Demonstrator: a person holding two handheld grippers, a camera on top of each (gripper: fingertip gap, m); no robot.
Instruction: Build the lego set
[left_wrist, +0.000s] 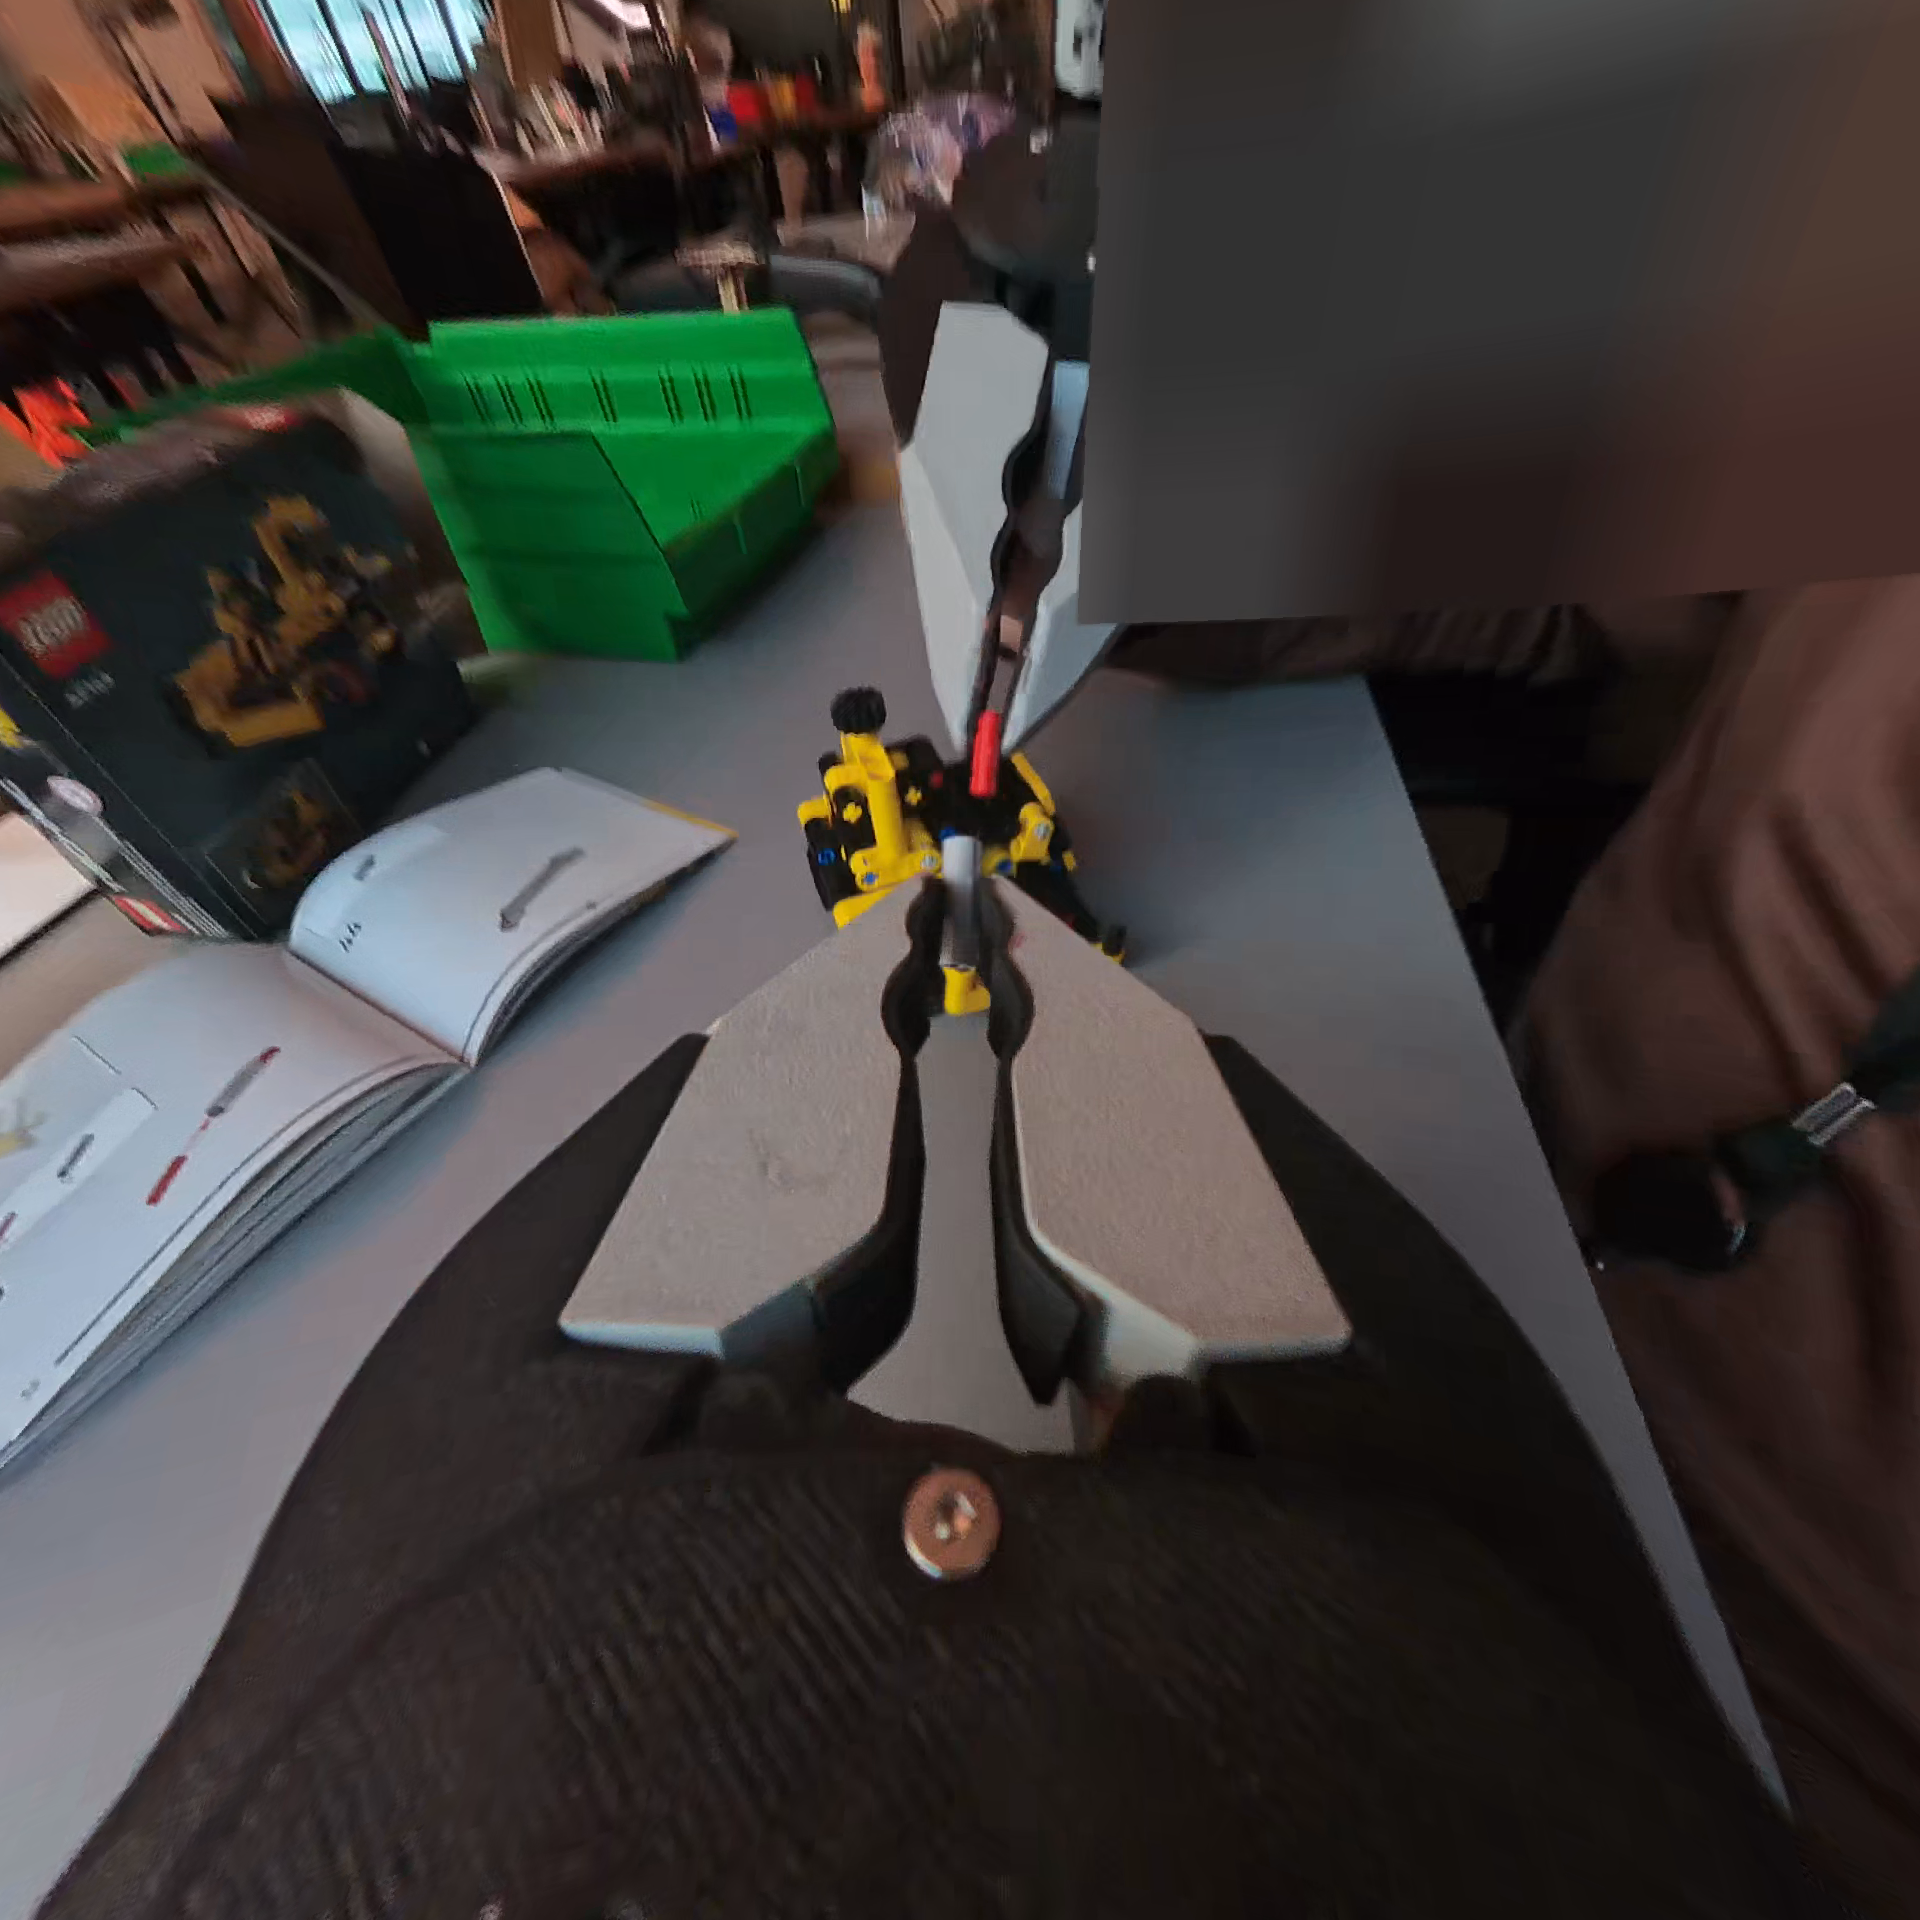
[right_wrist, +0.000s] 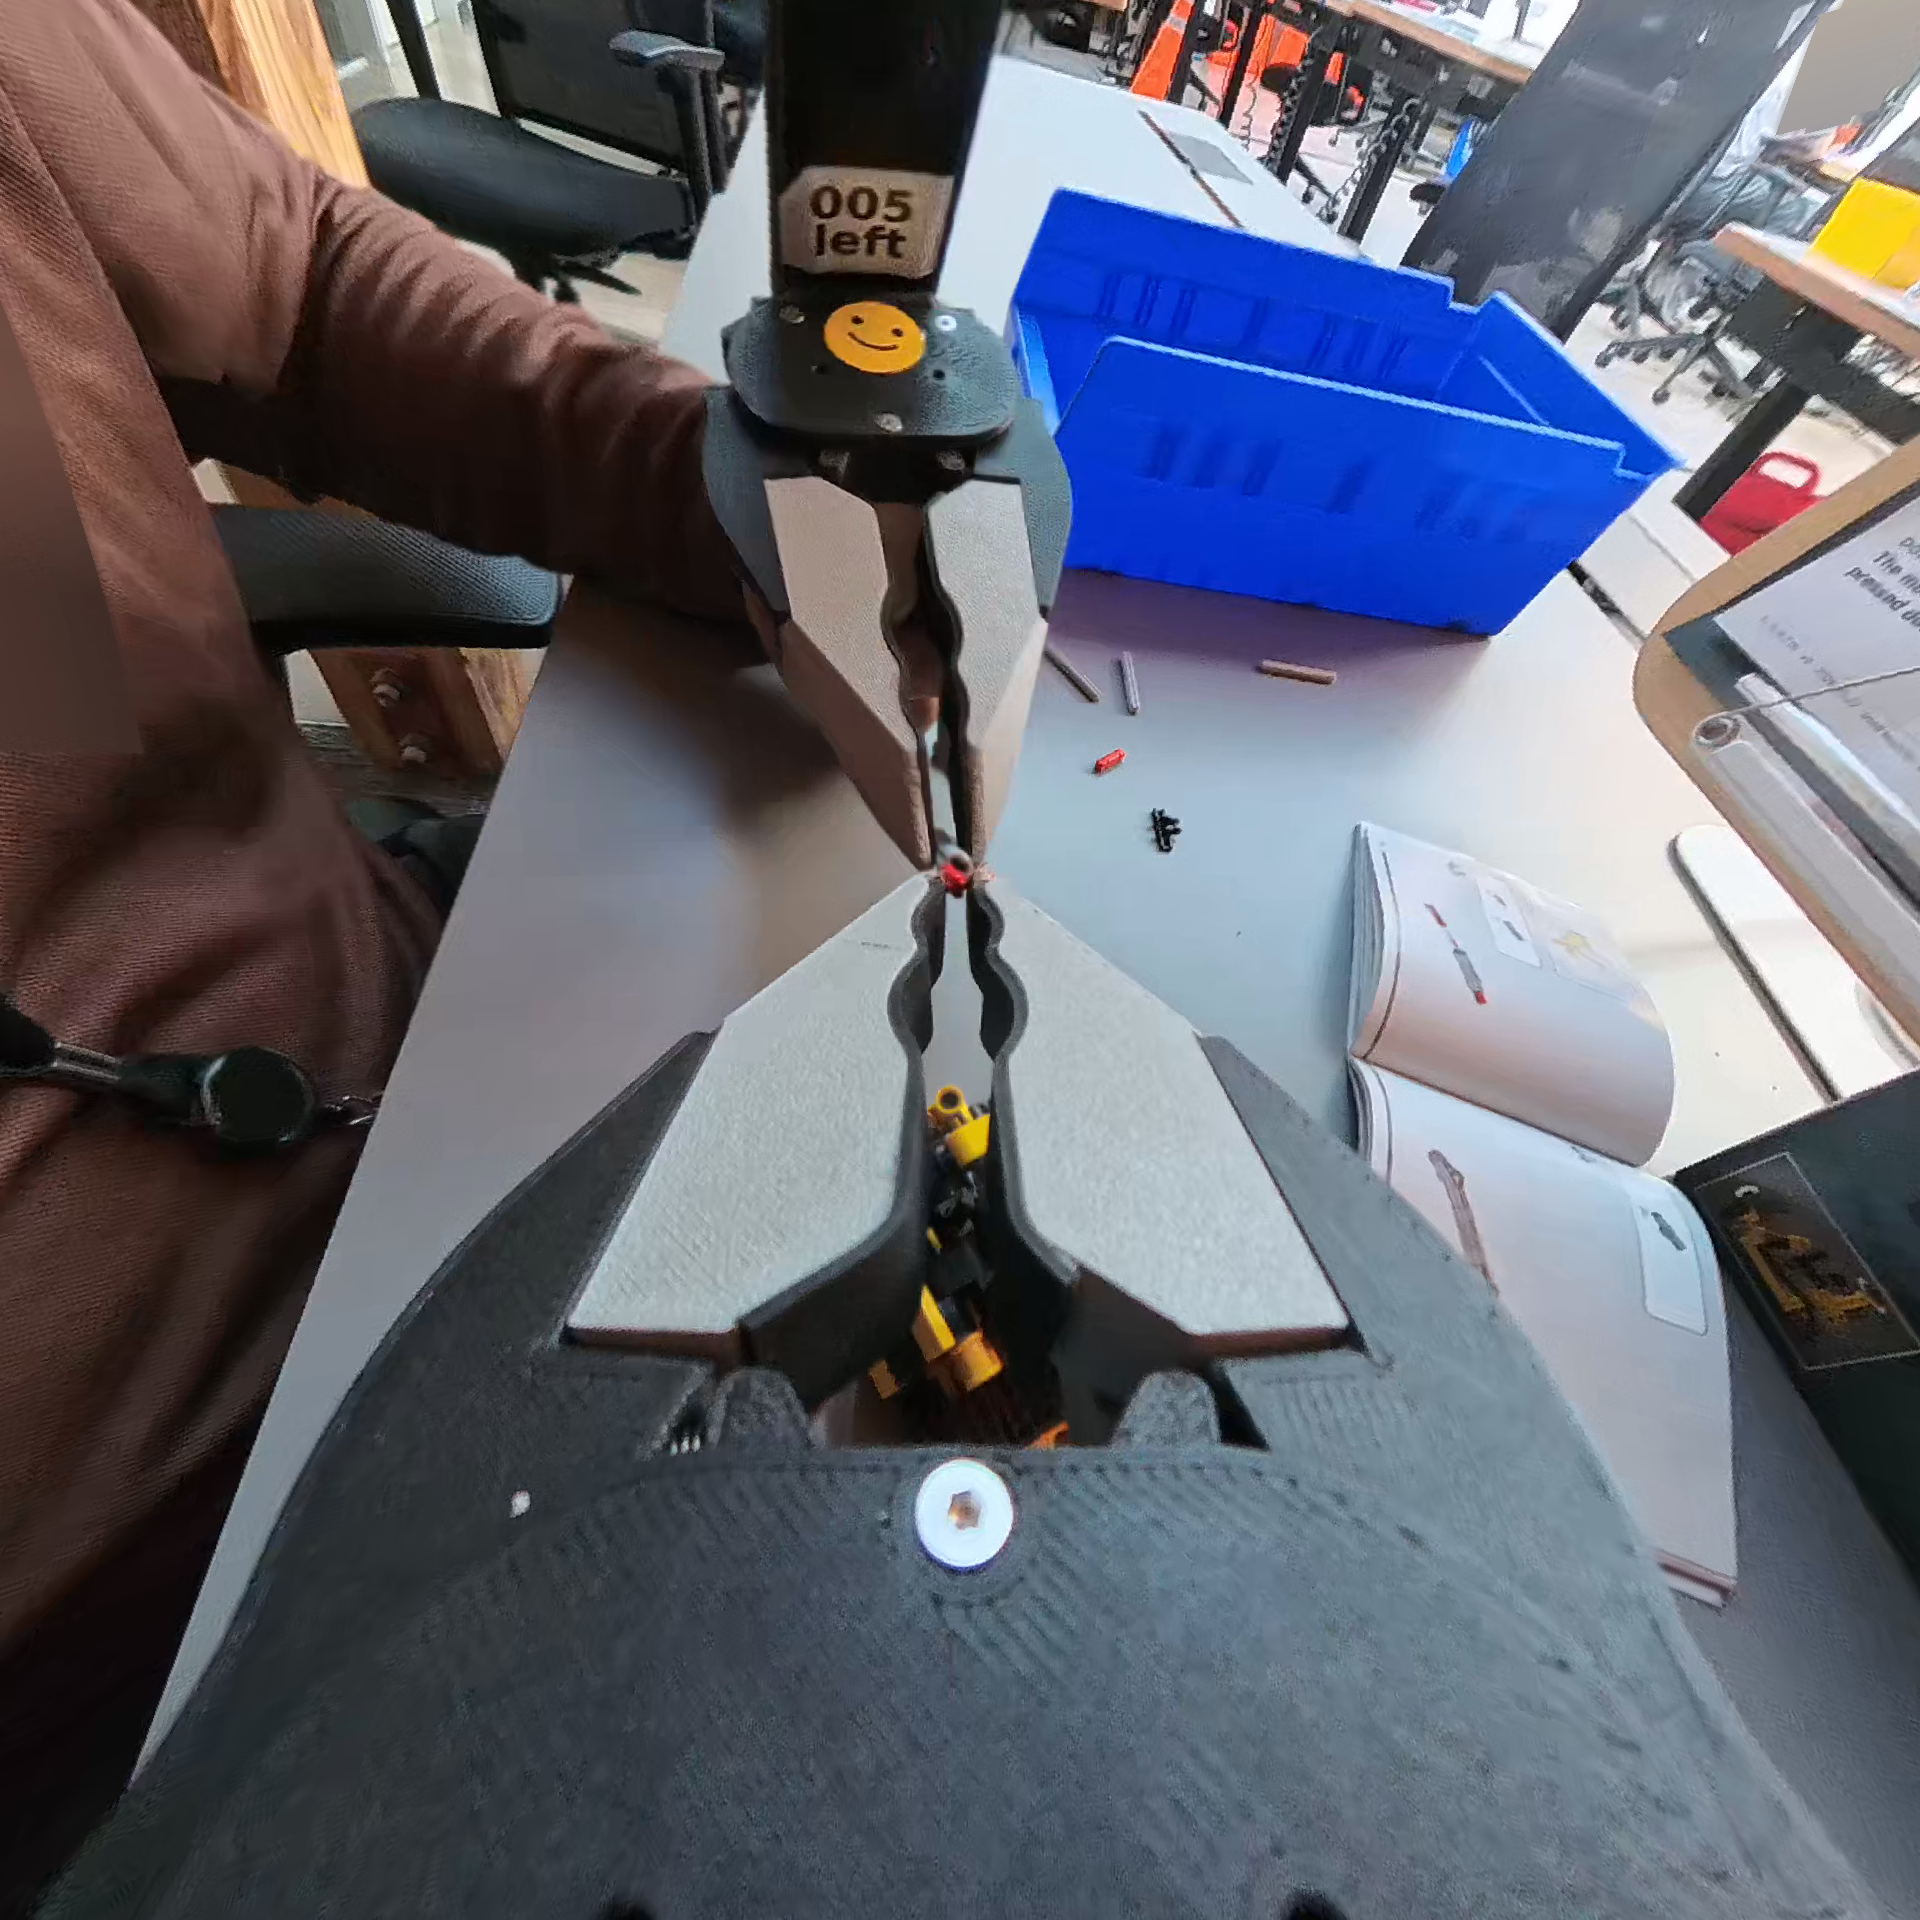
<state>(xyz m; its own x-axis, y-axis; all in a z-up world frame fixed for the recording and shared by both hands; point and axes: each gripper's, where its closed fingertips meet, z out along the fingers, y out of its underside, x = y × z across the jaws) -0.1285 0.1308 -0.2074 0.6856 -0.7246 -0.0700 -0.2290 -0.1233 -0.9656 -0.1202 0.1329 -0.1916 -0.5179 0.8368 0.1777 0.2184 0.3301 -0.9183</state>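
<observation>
Grey worktable, both grippers meeting over a half-built yellow model

Left wrist view: left gripper was nearly closed on a grey sleeve above the yellow model on the table, right gripper opposite pinching a red axle; an open instruction booklet lay beside. Right wrist view: right gripper pinched tight on the red axle, tip to tip with the left gripper. Slight misalignment could jam or drop the axle

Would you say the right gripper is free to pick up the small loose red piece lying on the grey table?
Probably not yet: the right gripper is shut on a red-tipped axle, though the loose red piece lies unobstructed.
</observation>
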